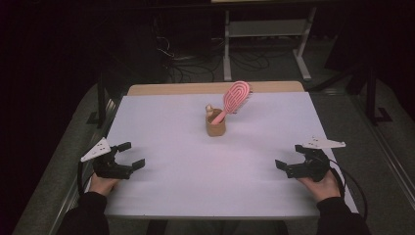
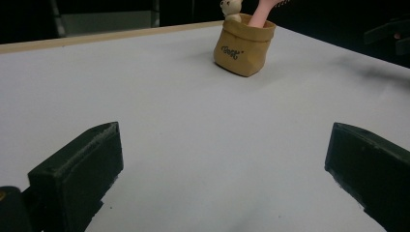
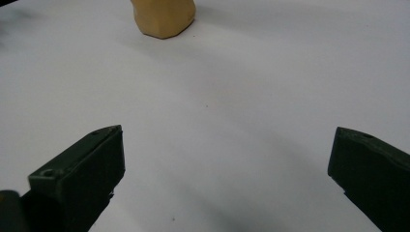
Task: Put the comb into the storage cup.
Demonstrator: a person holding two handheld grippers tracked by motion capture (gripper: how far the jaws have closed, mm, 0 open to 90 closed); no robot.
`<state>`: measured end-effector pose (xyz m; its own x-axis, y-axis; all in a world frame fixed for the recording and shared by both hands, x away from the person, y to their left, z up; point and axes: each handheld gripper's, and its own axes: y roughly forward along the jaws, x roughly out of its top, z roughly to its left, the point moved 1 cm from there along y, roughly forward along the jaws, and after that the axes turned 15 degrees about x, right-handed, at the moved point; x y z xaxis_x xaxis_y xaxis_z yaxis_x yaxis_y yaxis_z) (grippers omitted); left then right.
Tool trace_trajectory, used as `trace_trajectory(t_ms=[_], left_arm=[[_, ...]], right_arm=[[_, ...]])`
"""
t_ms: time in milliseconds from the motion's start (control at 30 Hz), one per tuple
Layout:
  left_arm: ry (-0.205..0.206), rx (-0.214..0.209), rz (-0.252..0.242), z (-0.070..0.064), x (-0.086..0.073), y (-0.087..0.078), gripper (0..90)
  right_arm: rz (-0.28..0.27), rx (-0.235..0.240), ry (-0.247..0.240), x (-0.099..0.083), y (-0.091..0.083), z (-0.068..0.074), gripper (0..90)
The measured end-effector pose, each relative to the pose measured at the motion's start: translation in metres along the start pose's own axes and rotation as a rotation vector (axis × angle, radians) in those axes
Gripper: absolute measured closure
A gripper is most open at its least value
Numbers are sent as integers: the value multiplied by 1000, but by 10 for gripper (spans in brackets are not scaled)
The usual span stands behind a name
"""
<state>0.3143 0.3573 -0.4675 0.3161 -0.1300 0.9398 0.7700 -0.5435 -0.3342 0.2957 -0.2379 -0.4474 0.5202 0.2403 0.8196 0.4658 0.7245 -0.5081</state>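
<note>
**Both tongs wide apart, brush sits in the little bag**

You hold one tool in each hand, low at the near side of the white table [image 1: 195, 161]. Your left gripper [image 1: 131, 154] is by the left edge. Its two black jaws stand far apart, and nothing is between them. From the left gripper view you see only bare white table between the jaws of the left gripper [image 2: 222, 169].

Your right gripper [image 1: 288, 159] is by the right edge. Its jaws are far apart too, with nothing in them. The right gripper view shows plain table between the jaws of the right gripper [image 3: 225, 169].

The two tools are well apart from each other, one on each side.

The thing you are facing is the pink hairbrush [image 1: 235, 99]. It stands in a small tan bag [image 1: 215, 127] near the middle of the table, toward the far side. The handle goes down into the bag. The round pink head sticks up and leans to the right. A tiny toy bear [image 2: 231, 8] peeks out of the bag, just beside the brush handle. The bag has curly writing on its front. It stands upright on the table.

The bag and brush are well away from both of your tools. Neither tool touches them.

Past the table, the floor is dark, with cables [image 1: 195, 68] and a white metal frame [image 1: 266, 29].
</note>
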Motion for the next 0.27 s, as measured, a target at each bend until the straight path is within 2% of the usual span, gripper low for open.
trace_trajectory(t_ms=[100,267], left_arm=[[-7,1,-1,1,-1,-1,0],[-20,5,-11,1,0,-3,0]], right_arm=[[6,-15,-20,-5,-2,3,0],[22,-20,-23,-10,-3,6,0]])
